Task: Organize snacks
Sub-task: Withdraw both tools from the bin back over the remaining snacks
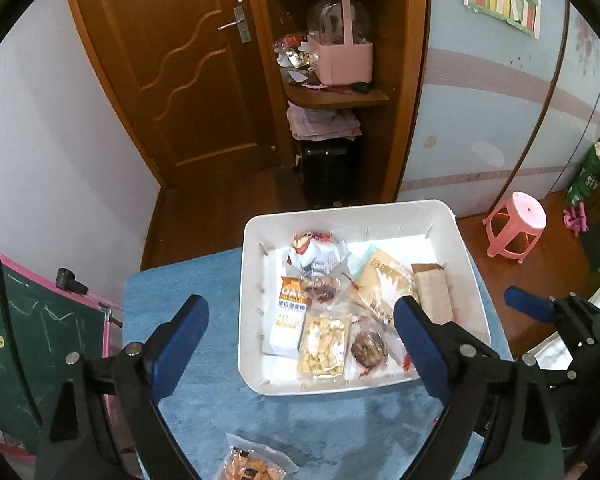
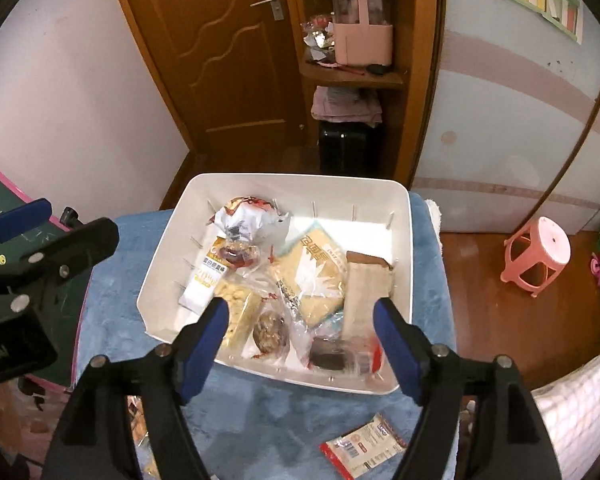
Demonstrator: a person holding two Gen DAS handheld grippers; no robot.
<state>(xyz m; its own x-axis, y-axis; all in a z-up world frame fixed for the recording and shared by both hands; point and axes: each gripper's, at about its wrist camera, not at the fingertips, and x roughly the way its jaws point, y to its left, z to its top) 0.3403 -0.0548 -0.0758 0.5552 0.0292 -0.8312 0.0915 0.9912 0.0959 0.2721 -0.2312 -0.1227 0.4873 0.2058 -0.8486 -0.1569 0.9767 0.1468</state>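
Note:
A white bin [image 1: 252, 320] [image 2: 404, 264] stands on a blue cloth and holds several snack packs: a white and orange oat bar [image 1: 288, 320] [image 2: 204, 276], a clear pack of pale crackers [image 1: 324, 346], a round brown cake [image 1: 369, 347] [image 2: 271, 332], a beige pack [image 2: 320, 276] and a brown bar [image 1: 434, 292] [image 2: 366, 284]. A dark snack in clear wrap [image 2: 332, 354] lies blurred at the bin's near right corner. My left gripper [image 1: 300, 344] is open and empty above the bin's near left. My right gripper [image 2: 300, 336] is open and empty above the bin's near edge. A red and white packet [image 2: 364, 446] and an orange cracker pack [image 1: 252, 462] lie on the cloth before the bin.
The blue cloth [image 1: 188, 276] covers a small table. A green chalkboard [image 1: 32, 332] stands at the left. A pink stool [image 1: 516, 224] [image 2: 538, 254] stands on the wooden floor at the right. A wooden door [image 1: 188, 68] and shelves with a pink basket [image 1: 344, 56] are behind.

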